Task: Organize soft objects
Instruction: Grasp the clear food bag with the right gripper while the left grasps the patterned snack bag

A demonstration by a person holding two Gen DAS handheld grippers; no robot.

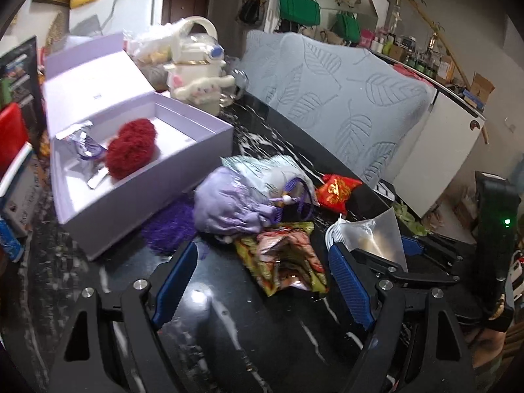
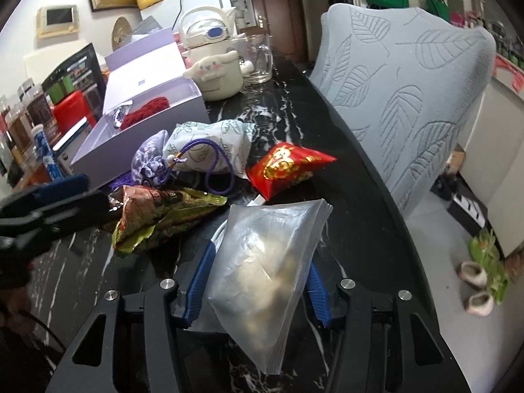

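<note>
A lilac box [image 1: 137,193] stands open on the black marble table [image 1: 229,327], with a red pompom [image 1: 131,150] and a purple wrapper [image 1: 86,147] inside. My left gripper [image 1: 262,278] is open and empty, just short of a green-brown snack packet [image 1: 285,258]. A purple pouch [image 1: 229,203], a leaf-print bag [image 1: 262,170], a red packet [image 1: 337,190] and a purple pompom [image 1: 167,226] lie beside the box. My right gripper [image 2: 258,281] is shut on a silver foil bag [image 2: 265,262] and holds it over the table. The right gripper also shows in the left wrist view [image 1: 376,249].
A cream Cinnamoroll kettle [image 2: 216,62] and a glass mug [image 2: 258,59] stand behind the box. A grey leaf-patterned chair back [image 2: 409,98] runs along the table's right edge. Jars and a red container [image 2: 70,111] crowd the left.
</note>
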